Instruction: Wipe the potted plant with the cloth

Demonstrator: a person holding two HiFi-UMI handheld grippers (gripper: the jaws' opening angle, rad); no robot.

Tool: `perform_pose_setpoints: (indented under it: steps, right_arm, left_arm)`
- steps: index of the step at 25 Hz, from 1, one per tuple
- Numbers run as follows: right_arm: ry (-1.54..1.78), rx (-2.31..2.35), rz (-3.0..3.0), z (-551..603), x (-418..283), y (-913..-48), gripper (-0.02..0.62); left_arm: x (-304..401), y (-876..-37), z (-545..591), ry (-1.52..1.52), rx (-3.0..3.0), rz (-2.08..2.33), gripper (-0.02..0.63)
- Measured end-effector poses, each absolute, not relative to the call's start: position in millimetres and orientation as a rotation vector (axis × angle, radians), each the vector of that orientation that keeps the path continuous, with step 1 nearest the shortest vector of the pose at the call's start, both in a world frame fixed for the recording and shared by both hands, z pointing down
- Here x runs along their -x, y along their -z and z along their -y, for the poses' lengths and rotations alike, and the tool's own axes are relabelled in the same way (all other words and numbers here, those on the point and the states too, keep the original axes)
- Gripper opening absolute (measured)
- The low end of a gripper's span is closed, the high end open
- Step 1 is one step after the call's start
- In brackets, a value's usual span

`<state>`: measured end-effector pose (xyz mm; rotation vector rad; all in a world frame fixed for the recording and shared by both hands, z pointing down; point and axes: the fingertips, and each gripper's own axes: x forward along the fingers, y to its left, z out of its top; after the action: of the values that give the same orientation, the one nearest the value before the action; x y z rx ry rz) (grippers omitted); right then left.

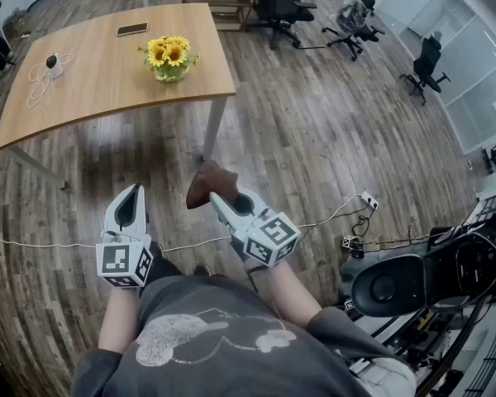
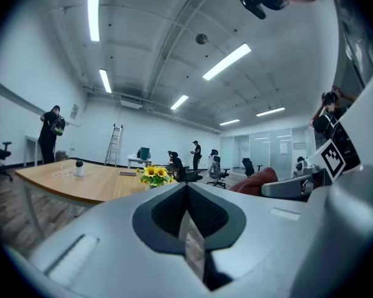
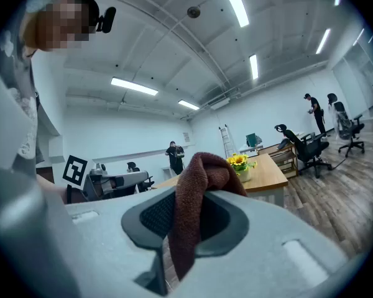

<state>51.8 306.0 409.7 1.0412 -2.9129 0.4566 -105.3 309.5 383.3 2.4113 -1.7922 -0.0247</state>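
The scene is being viewed steeply downward from the head camera, with the left gripper and the right gripper close beneath it and the wooden table well ahead. The room is being looked across roughly level from each gripper camera, along its own jaws in the near foreground. The table and its potted plant are being shared, far off, by all three views.
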Motion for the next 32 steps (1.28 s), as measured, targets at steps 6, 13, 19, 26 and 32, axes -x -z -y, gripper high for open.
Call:
perform_pose_setpoints:
  steps: [6,13,19,26,32]
  right_arm:
    - [-0.467,-1.029,2.910,-309.2,-50.9,-417.6,0.060]
    - [-0.492,-1.035,2.903,-305.4,-54.2,-423.2,0.061]
    - [-0.553,-1.054,2.914,-305.0,-58.3,-428.6,0.061]
    - [-0.579,-1.068,2.856,-272.7,-61.6,-447.0,0.061]
    - [-0.561,-1.167,2.805,-204.6,-68.8,-437.0,0.061]
  left_arm:
    - [105.5,-392.6,-310.9,0.033,-2.374,1.778,0.018]
    - [105.1,-403.1,-308.0,0.027,-2.335,1.782,0.018]
    - [110.7,-401.7,-309.5,0.024,-2.313,1.858,0.018]
    - [109.8,-414.3,-271.5,-0.001,-2.338,1.854,0.018]
    - [111.9,-415.9,-193.4,-0.021,-2.380,1.812,0.018]
